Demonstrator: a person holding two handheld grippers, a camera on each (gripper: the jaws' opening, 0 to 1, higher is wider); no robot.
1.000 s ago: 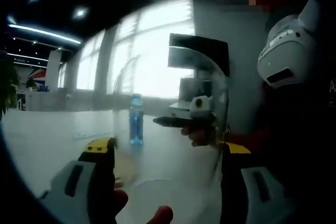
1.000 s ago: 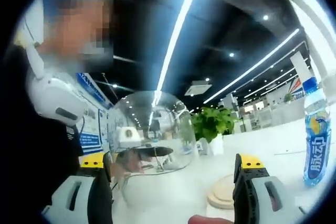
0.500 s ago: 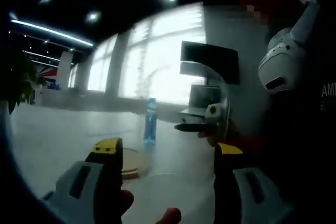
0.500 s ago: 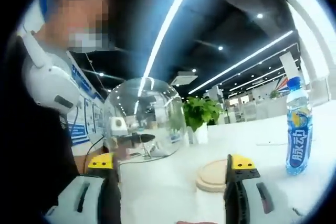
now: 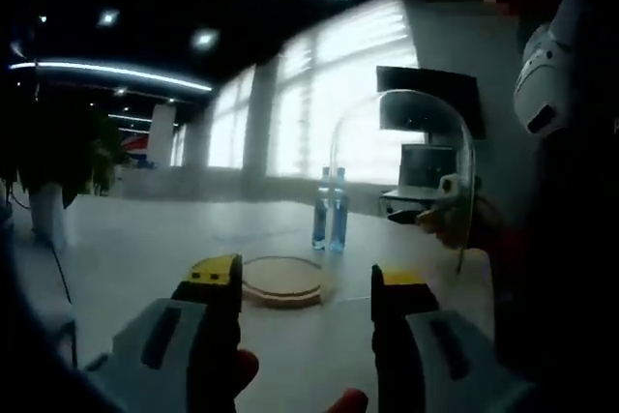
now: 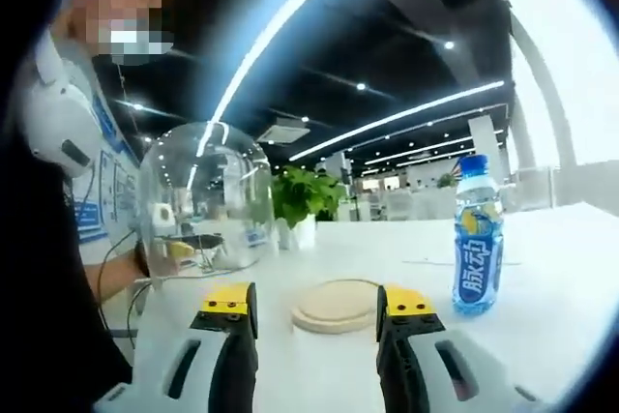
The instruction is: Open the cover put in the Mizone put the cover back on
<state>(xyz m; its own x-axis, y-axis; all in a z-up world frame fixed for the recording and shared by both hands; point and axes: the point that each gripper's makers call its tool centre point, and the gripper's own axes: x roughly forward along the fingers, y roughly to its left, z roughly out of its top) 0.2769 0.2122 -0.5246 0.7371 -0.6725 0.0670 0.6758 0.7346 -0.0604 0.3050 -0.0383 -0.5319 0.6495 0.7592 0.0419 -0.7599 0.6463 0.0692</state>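
The blue-labelled Mizone bottle (image 6: 478, 239) stands upright on the white table (image 6: 542, 278), to the right of a round wooden base (image 6: 337, 305). A clear glass dome cover (image 6: 198, 191) is held up at the left, off the base, and a hand with a dark tool shows through the glass. My right gripper (image 6: 316, 302) is open and empty, in front of the base. In the left gripper view the base (image 5: 283, 280) lies ahead of my open, empty left gripper (image 5: 305, 282). The bottle (image 5: 329, 208) stands behind it and looks doubled. The dome (image 5: 406, 171) hangs at the right.
A person with a white headset (image 6: 53, 123) stands close beside the dome, at the right edge (image 5: 551, 94) in the left gripper view. A potted plant (image 6: 302, 202) sits on the table behind the base. A dark monitor (image 5: 426, 123) stands behind the dome.
Both cameras have swung towards the table, so the base and bottle sit nearer the middle. The dome looks smaller and further off. Both jaw pairs stand closer together than before.
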